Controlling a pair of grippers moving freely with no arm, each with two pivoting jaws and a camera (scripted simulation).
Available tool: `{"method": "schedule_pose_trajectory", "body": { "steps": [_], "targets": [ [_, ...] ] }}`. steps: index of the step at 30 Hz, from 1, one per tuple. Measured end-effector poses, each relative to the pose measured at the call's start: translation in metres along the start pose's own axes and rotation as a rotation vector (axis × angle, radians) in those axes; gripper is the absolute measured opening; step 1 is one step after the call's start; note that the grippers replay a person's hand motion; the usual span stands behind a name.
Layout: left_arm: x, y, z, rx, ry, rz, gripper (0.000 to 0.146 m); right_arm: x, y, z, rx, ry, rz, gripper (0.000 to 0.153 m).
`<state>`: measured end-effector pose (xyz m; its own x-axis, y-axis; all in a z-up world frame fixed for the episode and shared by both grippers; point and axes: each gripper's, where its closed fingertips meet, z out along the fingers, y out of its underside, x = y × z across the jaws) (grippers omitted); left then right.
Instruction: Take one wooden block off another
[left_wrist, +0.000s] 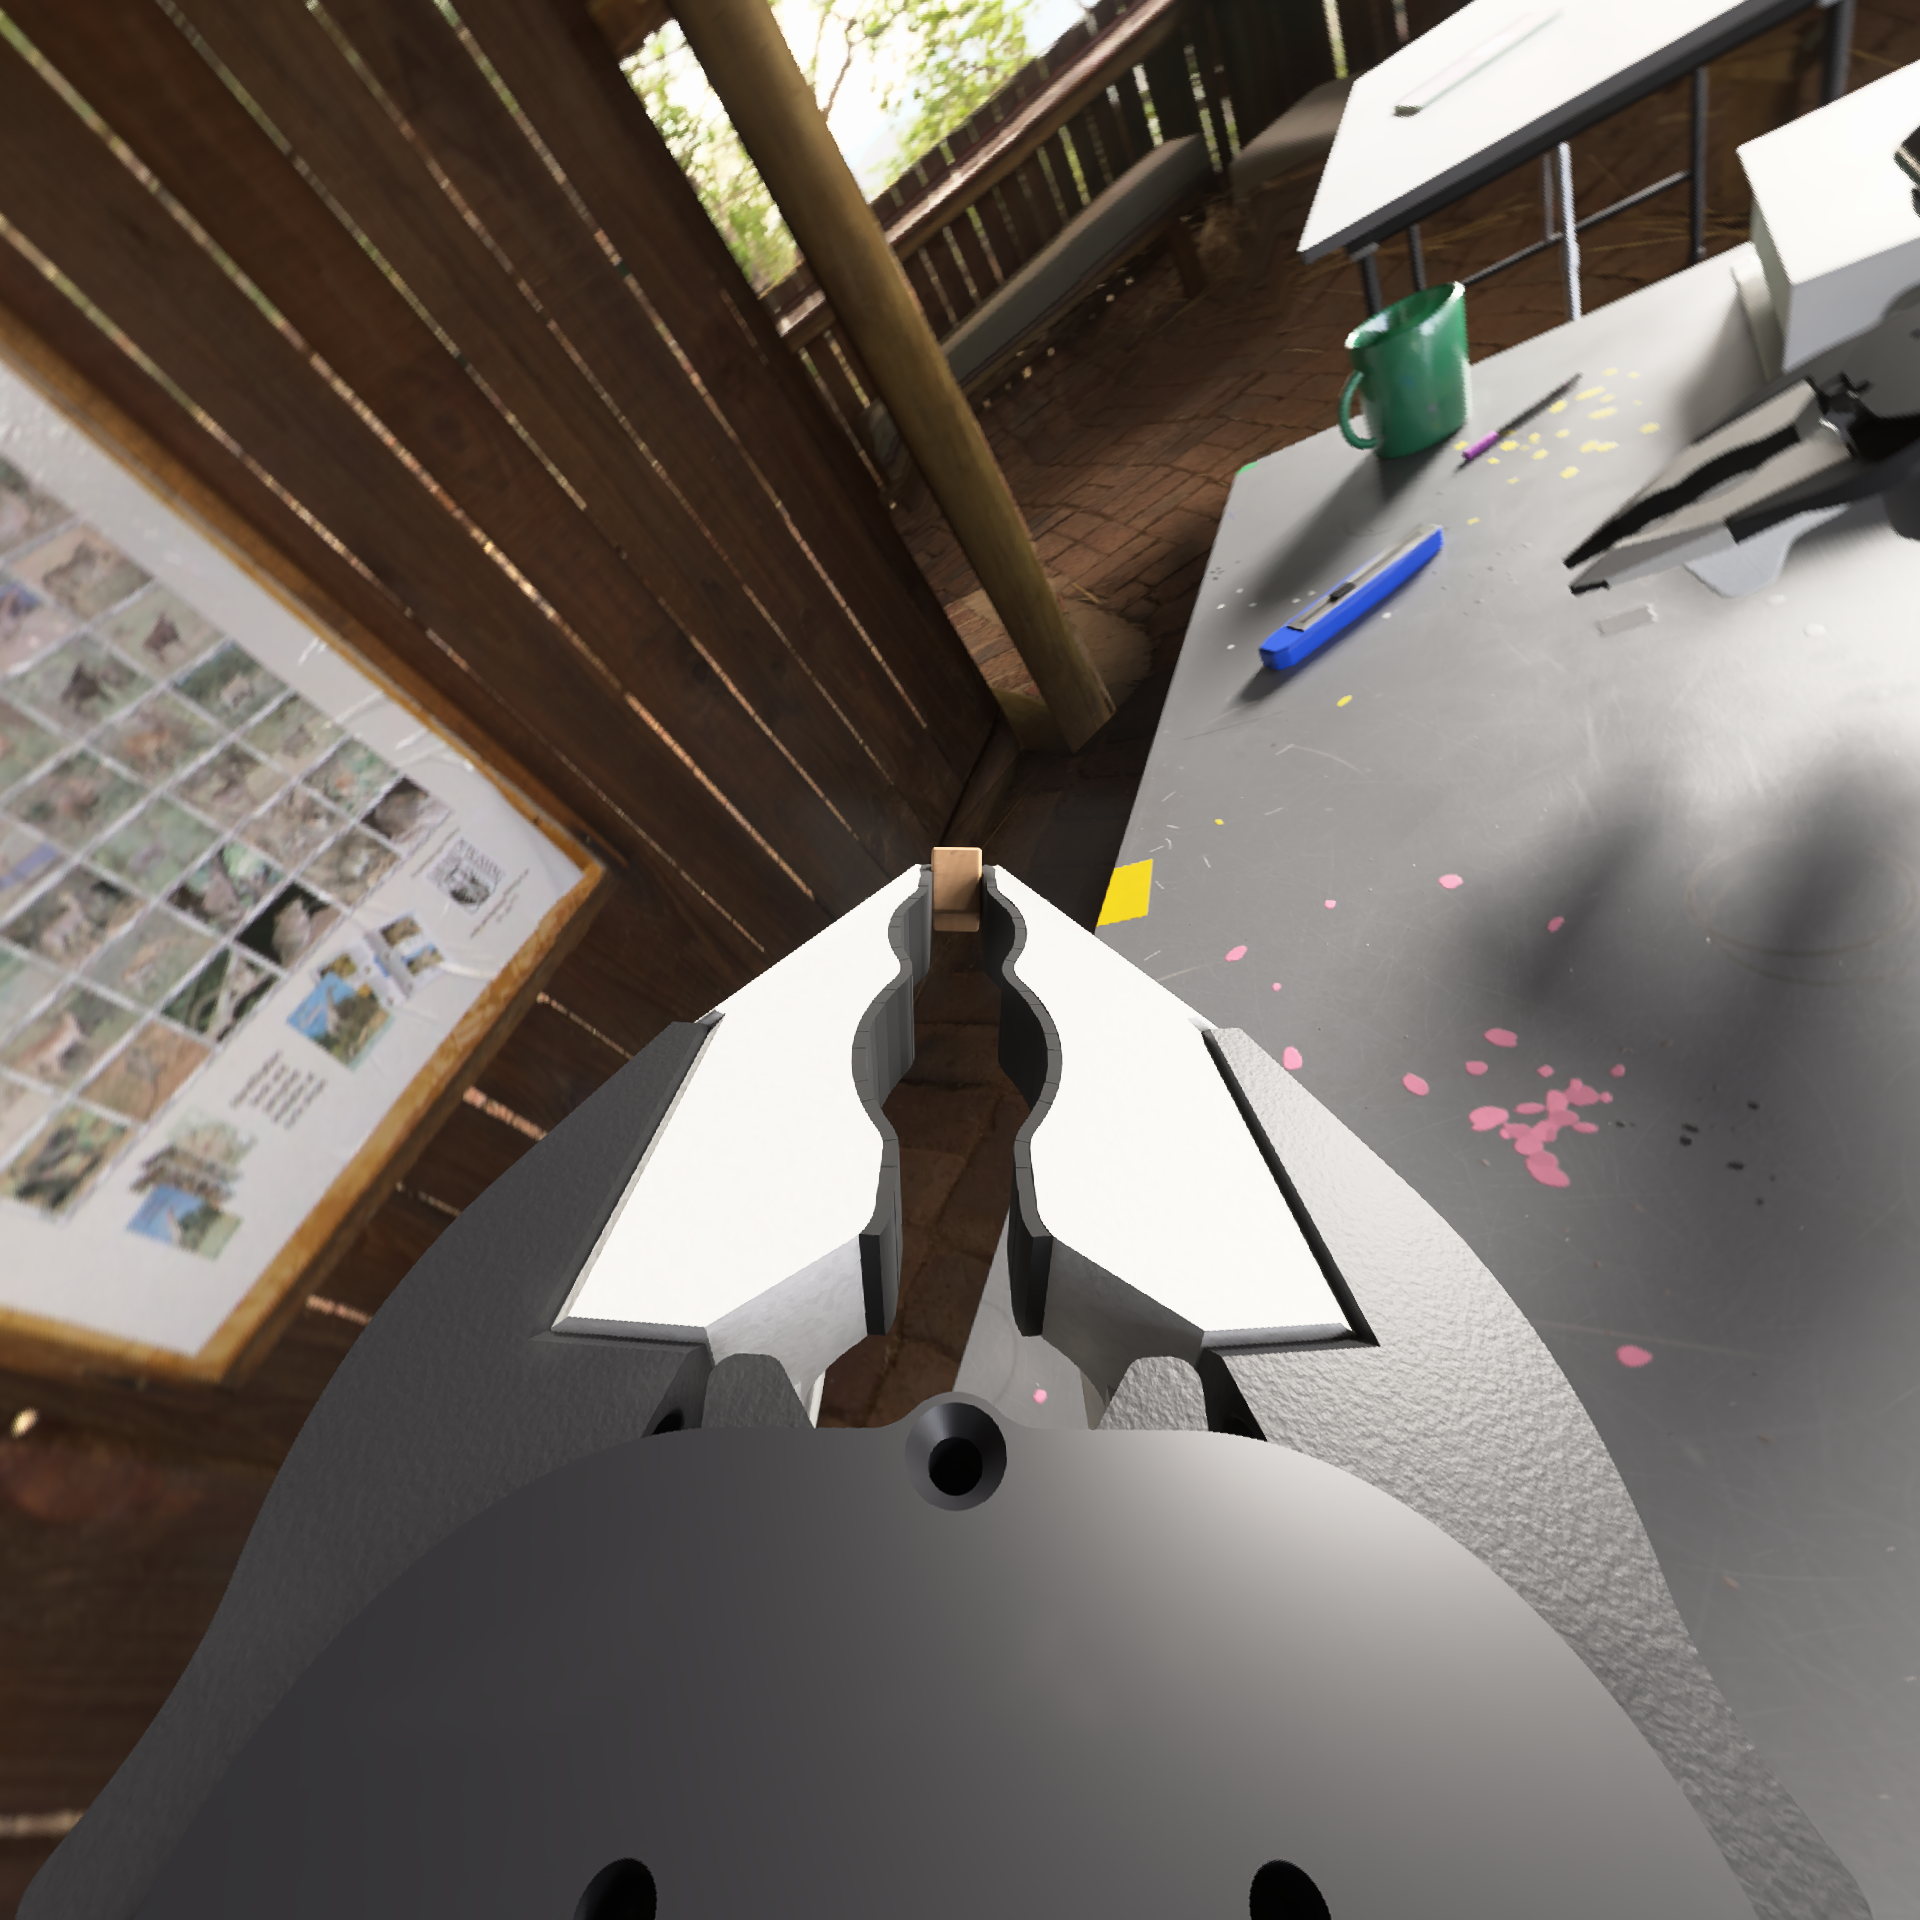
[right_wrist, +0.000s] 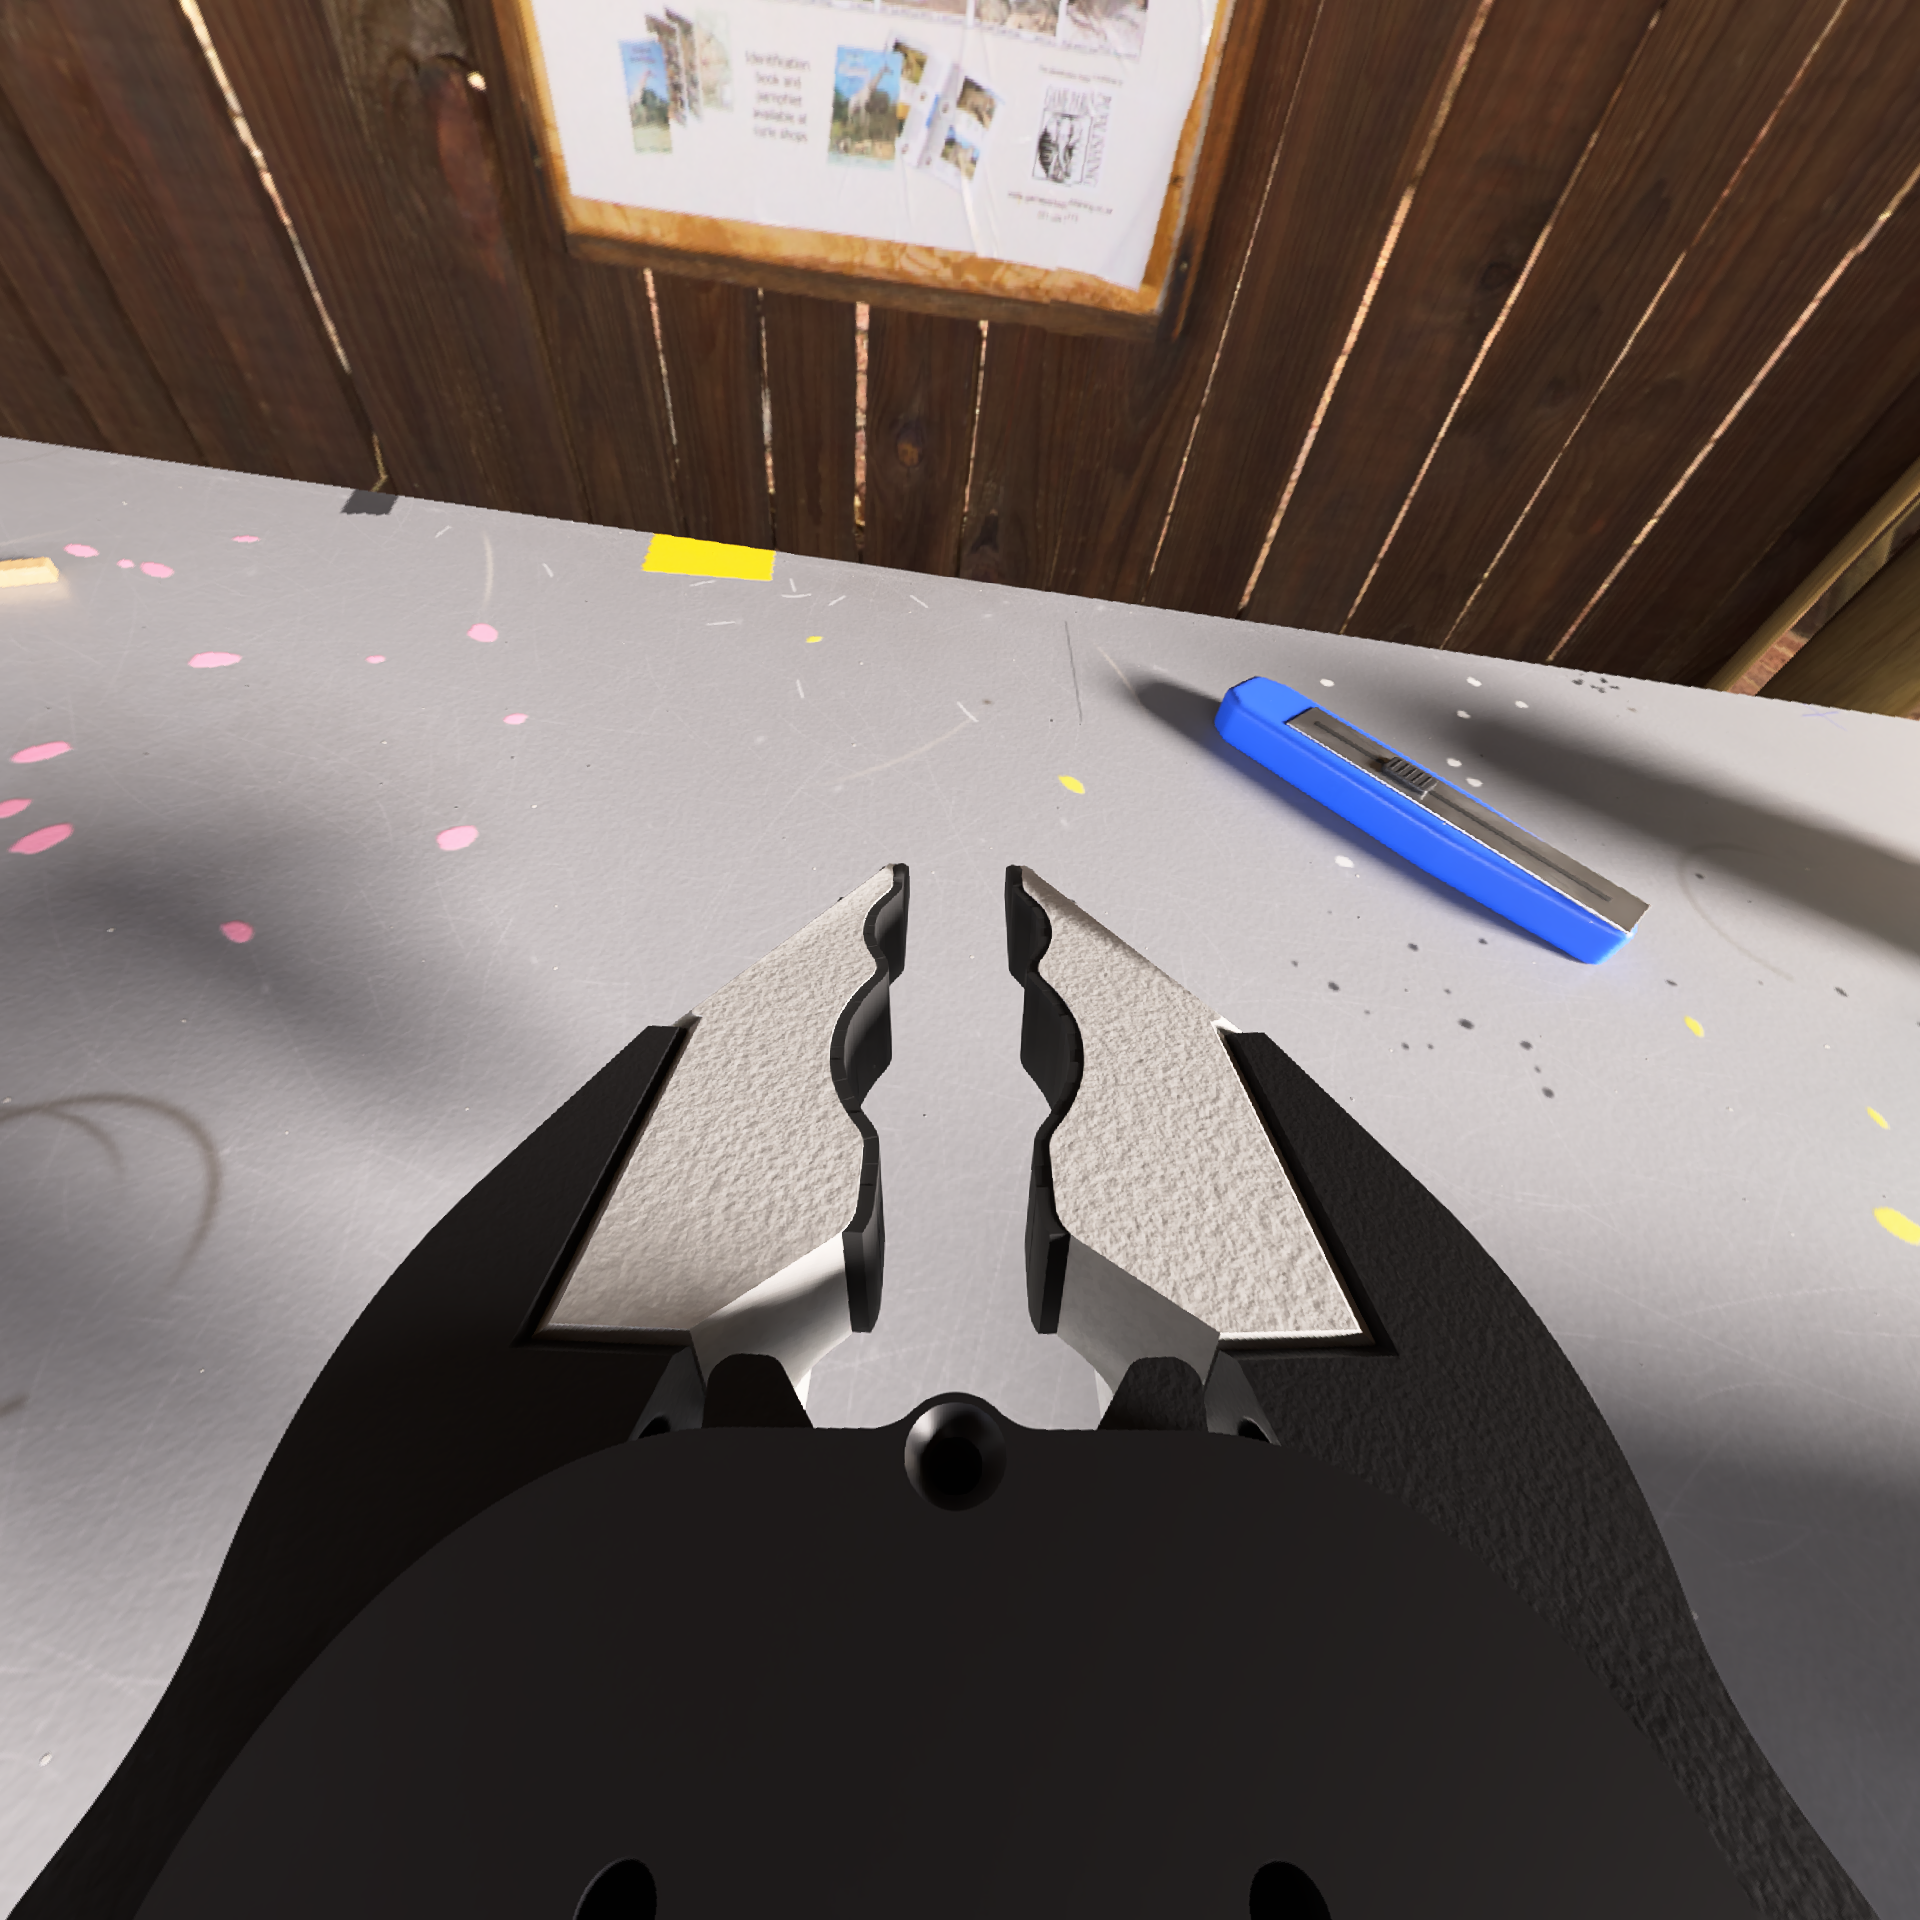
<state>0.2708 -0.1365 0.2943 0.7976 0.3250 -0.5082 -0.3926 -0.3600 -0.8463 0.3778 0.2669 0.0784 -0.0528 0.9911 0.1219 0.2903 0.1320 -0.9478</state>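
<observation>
My left gripper (left_wrist: 957, 891) is shut on a small light wooden block (left_wrist: 956, 883) pinched between its fingertips. It holds the block in the air, past the left edge of the grey table (left_wrist: 1558, 831). A second wooden block (right_wrist: 26, 575) lies flat on the table at the far left edge of the right wrist view. My right gripper (right_wrist: 957, 902) is open and empty, low over the table (right_wrist: 623, 779). It also shows from the side in the left wrist view (left_wrist: 1590, 566), at the right.
A blue utility knife (left_wrist: 1351, 597) lies on the table, right of my right gripper (right_wrist: 1429, 821). A green mug (left_wrist: 1411, 371) and a thin pen (left_wrist: 1522, 419) stand farther back. A yellow tape patch (right_wrist: 709, 558) marks the table edge. A wooden slat wall with a framed poster (right_wrist: 862, 135) stands behind.
</observation>
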Motion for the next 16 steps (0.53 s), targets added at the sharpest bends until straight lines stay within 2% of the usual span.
{"method": "schedule_pose_trajectory", "body": {
  "steps": [12,16],
  "targets": [
    [0.042,0.003,0.022,0.025,0.097,0.214,0.008,-0.001,-0.004,-0.003,0.033,-0.005,-0.003,0.018],
    [0.062,0.002,0.022,0.052,0.172,0.281,0.008,-0.004,-0.006,-0.004,0.039,-0.005,-0.024,0.018]
  ]
}}
